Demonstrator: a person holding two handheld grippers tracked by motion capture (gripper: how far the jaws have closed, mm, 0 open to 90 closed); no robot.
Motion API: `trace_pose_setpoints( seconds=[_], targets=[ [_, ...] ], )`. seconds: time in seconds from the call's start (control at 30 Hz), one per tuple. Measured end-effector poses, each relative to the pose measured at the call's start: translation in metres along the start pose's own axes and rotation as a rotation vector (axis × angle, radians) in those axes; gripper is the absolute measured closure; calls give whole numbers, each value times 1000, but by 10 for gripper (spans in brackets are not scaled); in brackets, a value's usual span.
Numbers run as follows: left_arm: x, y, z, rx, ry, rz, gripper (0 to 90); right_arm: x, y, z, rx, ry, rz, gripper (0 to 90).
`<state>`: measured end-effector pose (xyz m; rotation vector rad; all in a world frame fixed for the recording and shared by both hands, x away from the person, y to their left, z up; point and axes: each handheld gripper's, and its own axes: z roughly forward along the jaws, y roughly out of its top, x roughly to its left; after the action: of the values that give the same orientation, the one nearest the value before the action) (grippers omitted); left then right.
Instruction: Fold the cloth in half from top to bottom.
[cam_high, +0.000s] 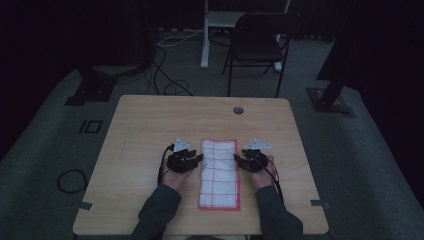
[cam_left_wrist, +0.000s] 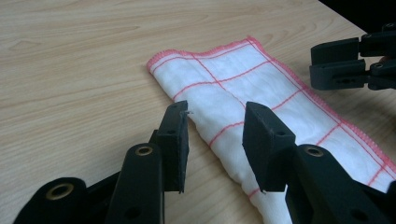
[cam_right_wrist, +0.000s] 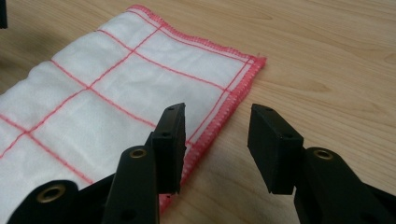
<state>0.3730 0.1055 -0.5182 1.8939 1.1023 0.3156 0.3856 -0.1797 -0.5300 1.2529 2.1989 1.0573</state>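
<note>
A white cloth with a red grid and red hem (cam_high: 219, 172) lies folded into a long strip on the wooden table (cam_high: 150, 125), running from near the front edge toward the middle. My left gripper (cam_high: 199, 158) stands open at the strip's left folded edge (cam_left_wrist: 205, 126), its jaws straddling that edge. At the right hemmed edge (cam_right_wrist: 219, 116) my right gripper (cam_high: 237, 158) is open too, with the hem between its jaws. In the left gripper view the right gripper (cam_left_wrist: 322, 65) shows across the cloth. Neither holds anything.
A round cable hole (cam_high: 238, 110) sits near the table's far edge. Beyond the table stand a black folding chair (cam_high: 260, 45) and a white desk leg (cam_high: 205, 40). Cables (cam_high: 165, 75) trail over the grey carpet.
</note>
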Motion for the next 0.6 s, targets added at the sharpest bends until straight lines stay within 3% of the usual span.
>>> trace_pose_setpoints(
  seconds=[0.43,0.6],
  targets=[
    [0,8,26,43,36,-6,607,-3,6,16,8,-27,34,595],
    [5,9,34,48,51,-39,606,-4,10,23,17,-35,47,598]
  ],
)
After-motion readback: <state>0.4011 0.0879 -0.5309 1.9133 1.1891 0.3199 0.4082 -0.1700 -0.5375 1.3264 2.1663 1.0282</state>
